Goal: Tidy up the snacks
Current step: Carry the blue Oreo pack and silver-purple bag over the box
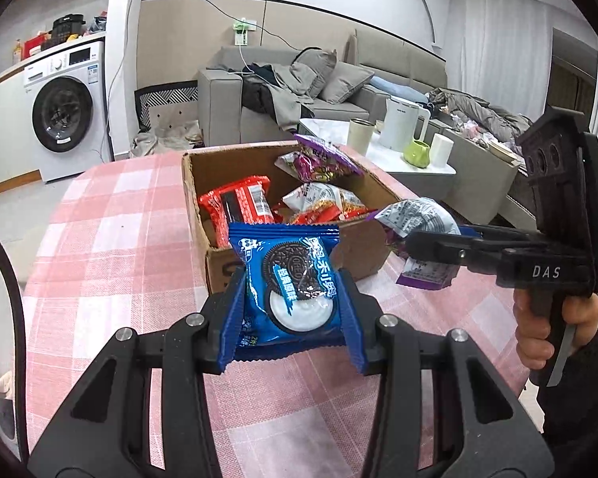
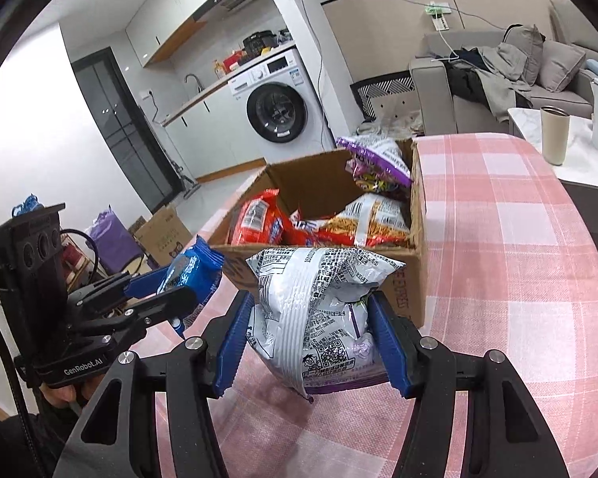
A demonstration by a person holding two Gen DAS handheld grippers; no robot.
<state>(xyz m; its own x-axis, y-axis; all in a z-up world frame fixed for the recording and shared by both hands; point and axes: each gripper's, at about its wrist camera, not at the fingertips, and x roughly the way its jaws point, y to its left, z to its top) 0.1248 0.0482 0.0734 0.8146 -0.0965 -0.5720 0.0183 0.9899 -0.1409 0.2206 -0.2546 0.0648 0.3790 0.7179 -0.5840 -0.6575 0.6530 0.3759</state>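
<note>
My left gripper (image 1: 293,310) is shut on a blue cookie packet (image 1: 289,283), held upright above the pink checked tablecloth (image 1: 111,239), just in front of the open cardboard box (image 1: 355,251). The box holds a red packet (image 1: 239,203), a purple packet (image 1: 323,159) and orange-and-white ones. My right gripper (image 2: 313,336) is shut on a silver and purple snack bag (image 2: 315,310), also lifted before the box (image 2: 402,290). Each gripper shows in the other's view: the right gripper (image 1: 414,247) with its silver and purple snack bag (image 1: 418,215), the left gripper (image 2: 179,298) with its blue cookie packet (image 2: 191,269).
Behind the table stands a low white table (image 1: 382,155) with a kettle (image 1: 402,127), cups and a green mug (image 1: 418,153). A grey sofa (image 1: 339,91) and a washing machine (image 1: 65,107) lie farther back. A hand (image 1: 554,330) holds the right gripper's handle.
</note>
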